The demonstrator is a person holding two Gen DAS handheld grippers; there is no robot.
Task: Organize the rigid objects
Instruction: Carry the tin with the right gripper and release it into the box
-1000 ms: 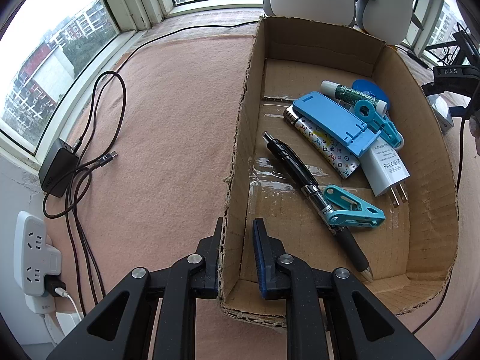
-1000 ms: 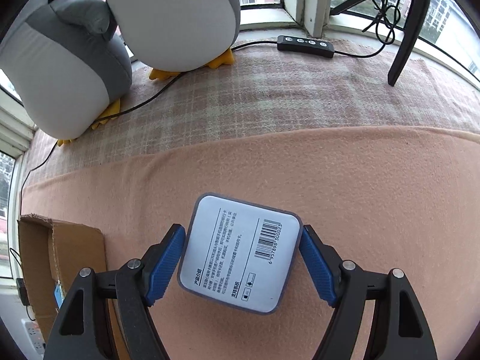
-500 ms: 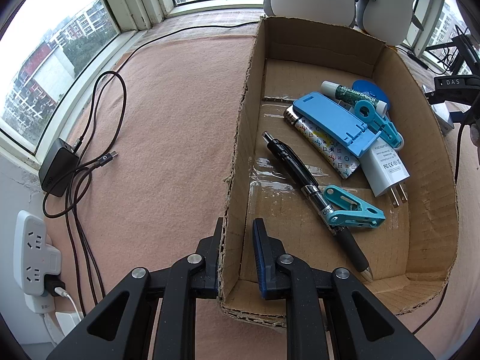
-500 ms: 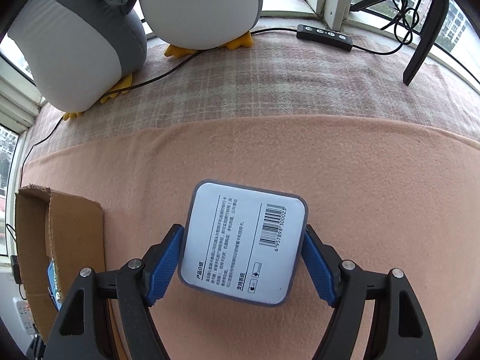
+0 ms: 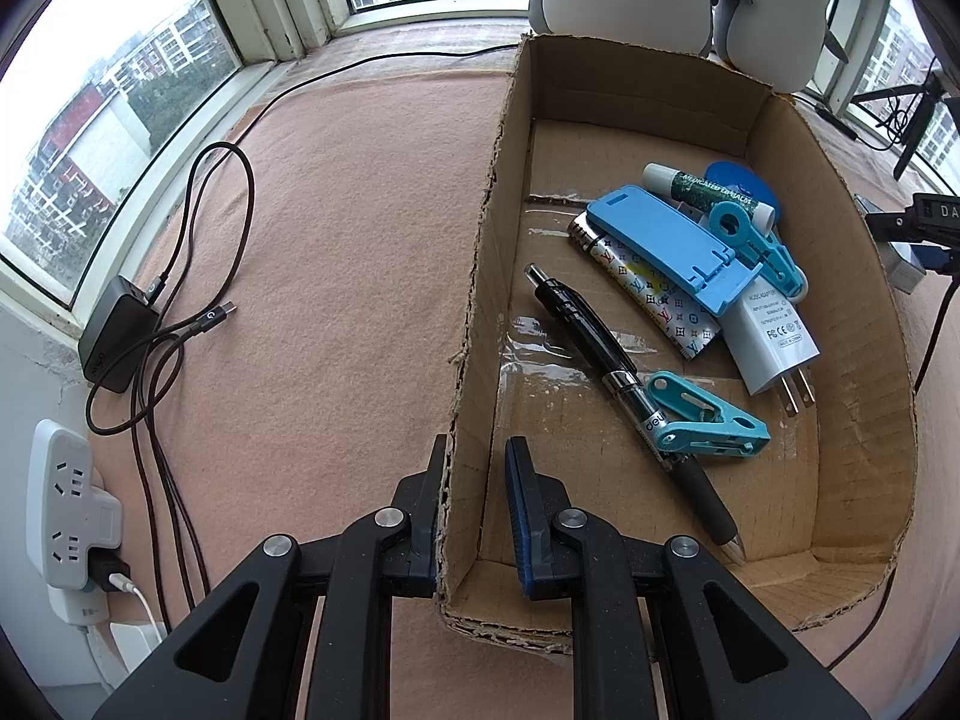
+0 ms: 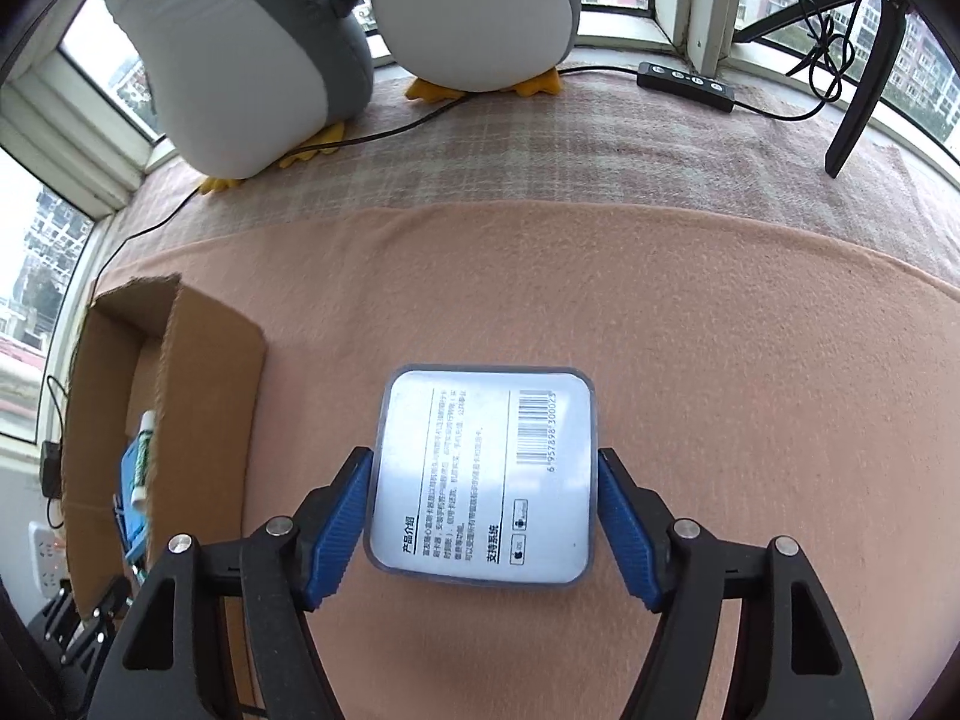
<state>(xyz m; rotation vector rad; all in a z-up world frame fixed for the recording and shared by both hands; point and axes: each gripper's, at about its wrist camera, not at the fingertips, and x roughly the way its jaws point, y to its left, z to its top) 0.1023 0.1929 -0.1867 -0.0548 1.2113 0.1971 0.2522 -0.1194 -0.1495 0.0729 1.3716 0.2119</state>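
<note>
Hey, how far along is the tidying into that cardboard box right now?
Done: the pen, charger, two clips, lip balm and blue holder already lie in the box. In hand: the left claw pinches the box wall, and the right claw, jaws just closing, grips the square case over the blanket. Left: getting that case into the box.
</note>
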